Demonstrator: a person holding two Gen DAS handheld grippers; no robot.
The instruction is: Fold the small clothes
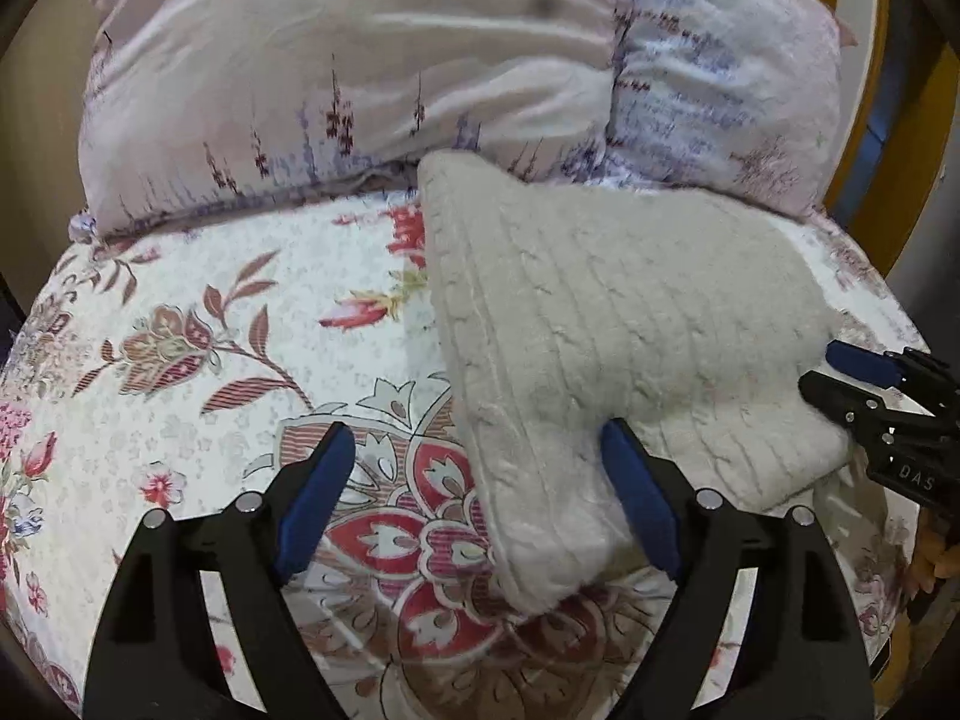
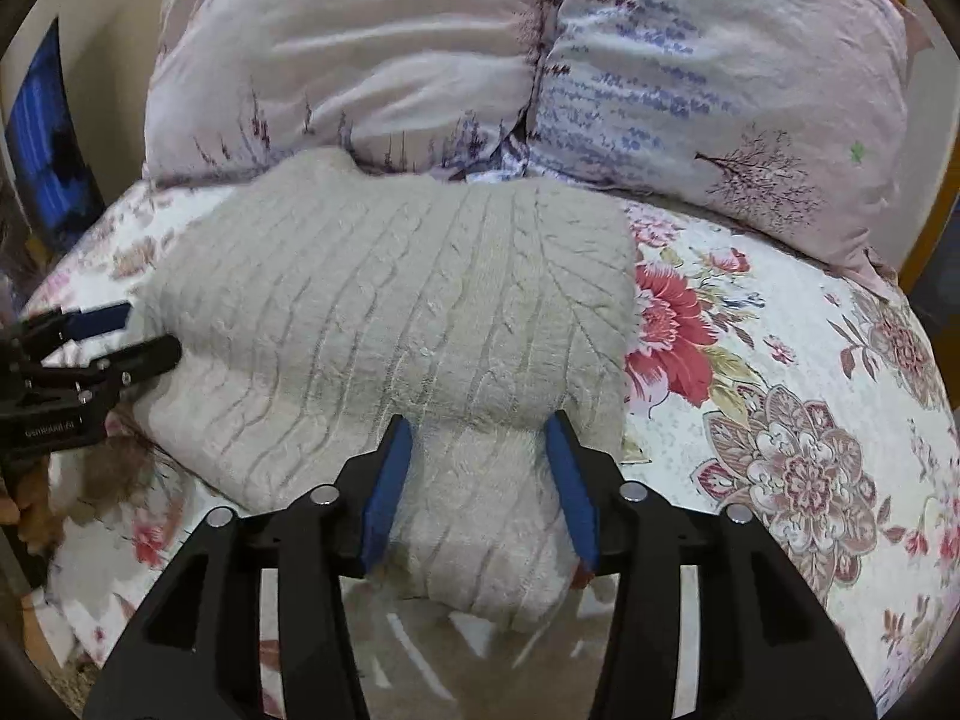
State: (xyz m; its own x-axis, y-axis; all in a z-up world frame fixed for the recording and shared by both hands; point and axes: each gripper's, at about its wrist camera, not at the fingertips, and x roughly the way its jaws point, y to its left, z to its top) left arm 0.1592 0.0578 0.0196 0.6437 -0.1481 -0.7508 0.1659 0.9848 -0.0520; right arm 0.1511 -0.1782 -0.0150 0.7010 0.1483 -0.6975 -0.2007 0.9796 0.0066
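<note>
A pale grey cable-knit garment (image 1: 600, 312) lies folded on the floral bedspread (image 1: 180, 360); it also fills the middle of the right wrist view (image 2: 408, 312). My left gripper (image 1: 480, 450) is open over the garment's near left edge, its right finger on the knit and its left finger over the bedspread. My right gripper (image 2: 480, 438) is open, its fingers astride a near fold of the garment. The right gripper also shows at the garment's right edge in the left wrist view (image 1: 840, 378). The left gripper shows at the garment's left edge in the right wrist view (image 2: 144, 336).
Two pale pink floral pillows (image 1: 360, 78) (image 2: 720, 78) lie against the garment's far edge. The bedspread (image 2: 780, 420) stretches right of the garment. A yellow wooden frame (image 1: 900, 120) stands at the far right. A blue object (image 2: 48, 138) is at the far left.
</note>
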